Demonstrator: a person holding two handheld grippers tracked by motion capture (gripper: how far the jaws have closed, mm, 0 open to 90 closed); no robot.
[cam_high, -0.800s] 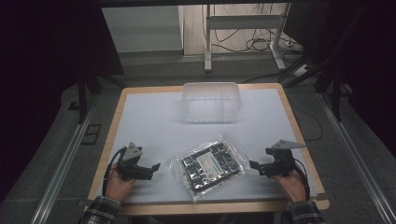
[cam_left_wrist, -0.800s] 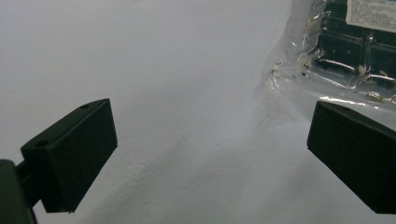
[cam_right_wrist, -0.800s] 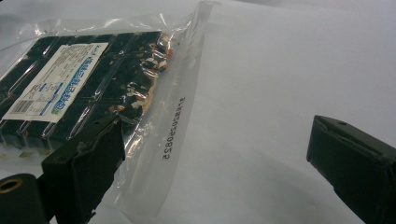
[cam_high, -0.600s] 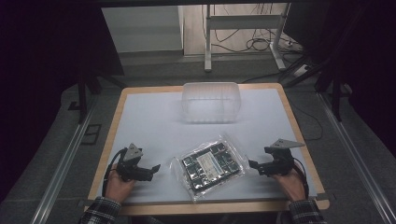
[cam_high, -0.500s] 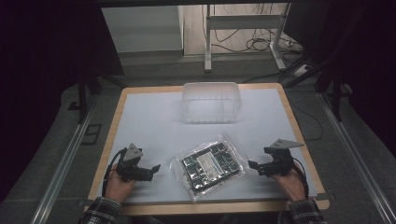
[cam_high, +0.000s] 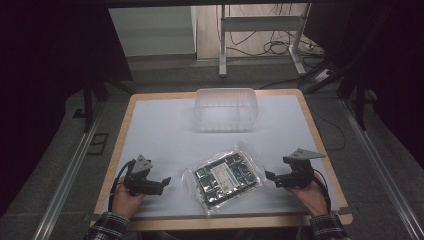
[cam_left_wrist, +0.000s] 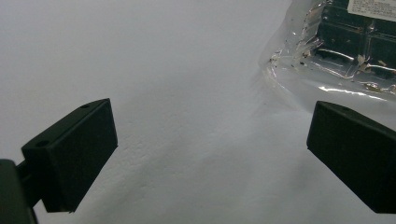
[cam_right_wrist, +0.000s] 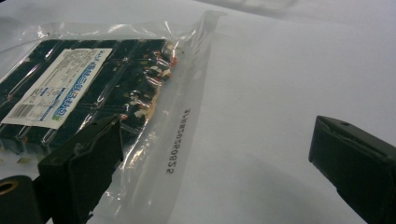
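Two black grippers w/ blocky matte jaws, left gripper (cam_high: 162, 180), right gripper (cam_high: 270, 176), grey three-cornered plate atop each, thin black cables trailing back, plaid shirt cuffs at both wrists, small screw holes in jaw pads

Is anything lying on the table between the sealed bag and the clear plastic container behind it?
No. In the high view the stretch between the sealed bag and the clear container is bare white table surface.
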